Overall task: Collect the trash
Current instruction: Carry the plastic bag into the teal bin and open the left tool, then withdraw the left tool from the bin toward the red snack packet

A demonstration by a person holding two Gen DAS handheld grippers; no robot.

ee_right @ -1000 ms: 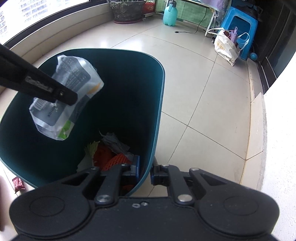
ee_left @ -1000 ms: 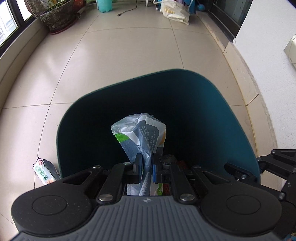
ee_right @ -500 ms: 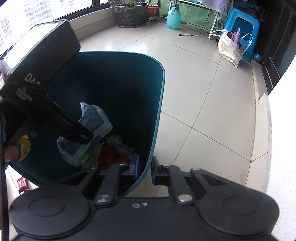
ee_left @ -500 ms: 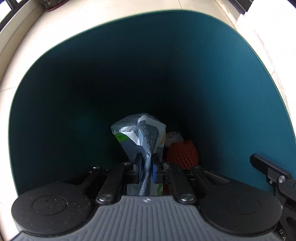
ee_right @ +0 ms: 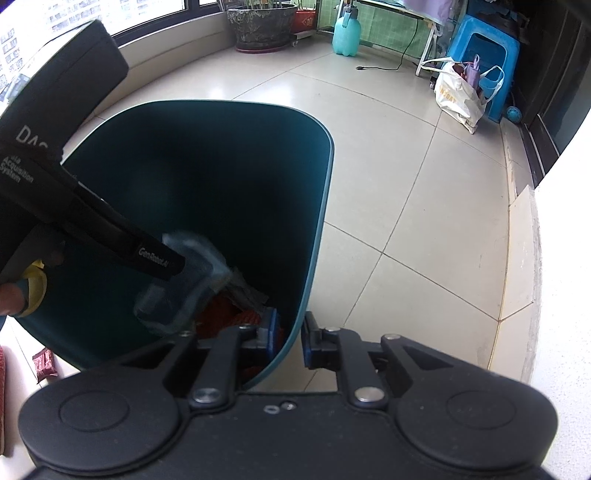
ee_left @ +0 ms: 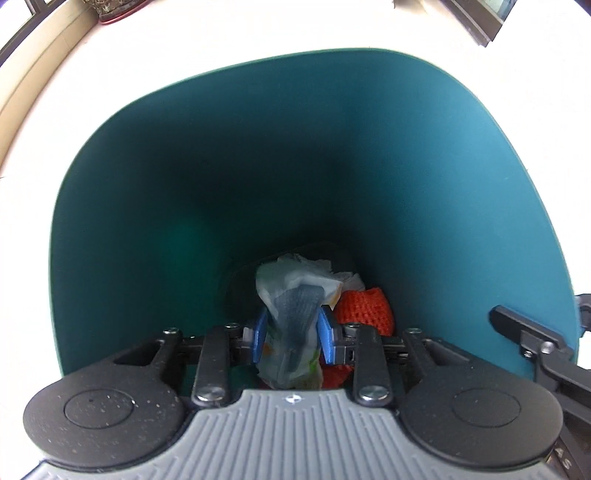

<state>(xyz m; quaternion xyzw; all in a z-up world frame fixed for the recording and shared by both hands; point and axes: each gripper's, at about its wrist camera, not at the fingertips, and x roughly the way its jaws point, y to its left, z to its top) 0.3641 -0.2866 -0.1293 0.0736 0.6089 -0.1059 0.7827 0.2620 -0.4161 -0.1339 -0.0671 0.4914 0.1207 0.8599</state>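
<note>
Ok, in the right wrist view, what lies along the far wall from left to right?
Plant pot → teal spray bottle → white shopping bag → blue plastic stool → small blue ball.

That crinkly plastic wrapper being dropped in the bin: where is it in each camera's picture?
Left wrist view: wrapper at lower centre, between the opening jaws of the left gripper.
Right wrist view: wrapper at lower left, blurred.
Shared landmark: the teal bin.
</note>
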